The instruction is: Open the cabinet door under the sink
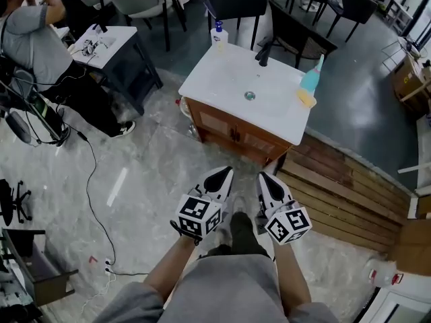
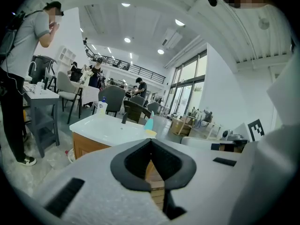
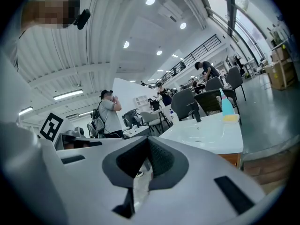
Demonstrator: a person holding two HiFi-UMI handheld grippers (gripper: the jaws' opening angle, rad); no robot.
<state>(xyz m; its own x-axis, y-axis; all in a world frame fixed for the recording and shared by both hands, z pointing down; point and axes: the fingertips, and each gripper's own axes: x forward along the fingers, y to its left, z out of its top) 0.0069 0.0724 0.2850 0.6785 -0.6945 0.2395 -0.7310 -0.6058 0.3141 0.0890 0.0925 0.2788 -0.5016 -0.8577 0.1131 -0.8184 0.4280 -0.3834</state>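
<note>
The white sink top with its black faucet sits on a wooden cabinet, whose doors are closed and carry dark handles in the middle. My left gripper and right gripper are side by side, a short way in front of the cabinet and pointing at it. Both are shut with nothing held. In the left gripper view, the left gripper faces the cabinet's left corner. In the right gripper view, the sink top lies beyond the right gripper, to the right.
A soap bottle, a teal bottle and a yellow sponge stand on the sink top. Wooden planks lie right of the cabinet. At far left are a person by a small table, and a cable on the floor.
</note>
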